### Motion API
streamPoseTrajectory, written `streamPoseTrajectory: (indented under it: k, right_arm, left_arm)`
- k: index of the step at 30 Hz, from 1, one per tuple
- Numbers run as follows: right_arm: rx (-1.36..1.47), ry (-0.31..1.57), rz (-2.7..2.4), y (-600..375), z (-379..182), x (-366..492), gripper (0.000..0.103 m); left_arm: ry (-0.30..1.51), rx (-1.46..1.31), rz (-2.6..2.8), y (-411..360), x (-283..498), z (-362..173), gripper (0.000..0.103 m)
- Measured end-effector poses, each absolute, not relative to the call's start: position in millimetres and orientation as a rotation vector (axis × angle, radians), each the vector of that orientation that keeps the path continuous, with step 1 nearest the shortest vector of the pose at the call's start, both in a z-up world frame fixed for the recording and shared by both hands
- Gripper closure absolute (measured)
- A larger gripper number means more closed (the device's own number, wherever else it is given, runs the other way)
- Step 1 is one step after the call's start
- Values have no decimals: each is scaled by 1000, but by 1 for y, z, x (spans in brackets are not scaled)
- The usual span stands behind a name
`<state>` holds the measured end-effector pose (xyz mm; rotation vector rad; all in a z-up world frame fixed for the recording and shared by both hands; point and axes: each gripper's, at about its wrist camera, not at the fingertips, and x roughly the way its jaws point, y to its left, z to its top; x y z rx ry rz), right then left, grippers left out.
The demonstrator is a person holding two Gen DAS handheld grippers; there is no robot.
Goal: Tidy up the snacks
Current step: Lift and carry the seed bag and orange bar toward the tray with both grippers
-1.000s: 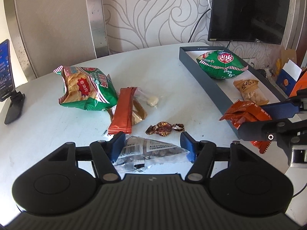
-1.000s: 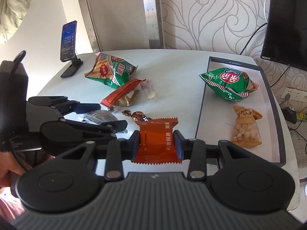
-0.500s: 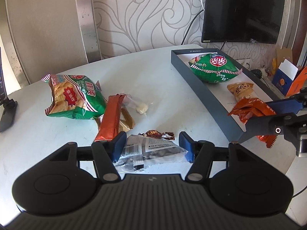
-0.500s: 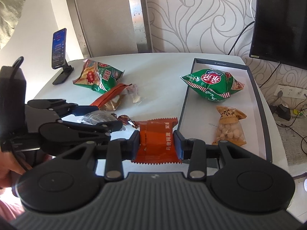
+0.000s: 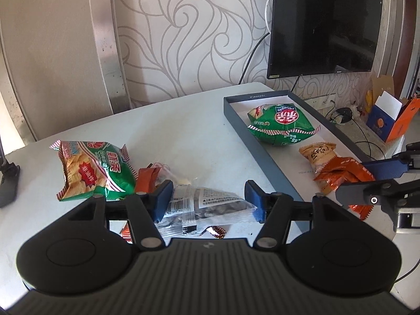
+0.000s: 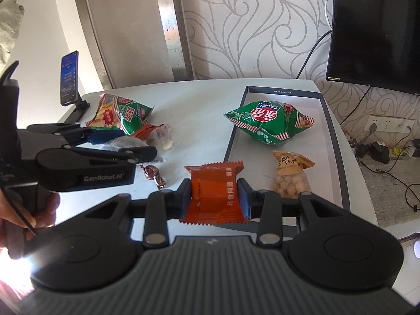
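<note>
Sitting clamped in right gripper (image 6: 214, 197): orange packet (image 6: 214, 193)

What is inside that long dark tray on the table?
In the tray lie a green chip bag and a small tan packet of round snacks. Its nearest end is hidden behind the right tool and the orange packet it holds.
</note>
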<state>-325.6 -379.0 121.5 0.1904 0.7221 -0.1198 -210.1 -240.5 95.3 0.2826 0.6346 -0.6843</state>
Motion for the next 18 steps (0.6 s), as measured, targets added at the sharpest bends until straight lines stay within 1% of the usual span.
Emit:
streamPoseTrajectory:
  k: [10,18]
  right_arm:
    - [204,724,-169,-401,122,-335,63]
    - [193,738,-200,-418,121,-343,63]
  left_arm:
    - [608,287,-791,-300,-217,109,37]
    - [607,306,-853,-359,-219,98,37]
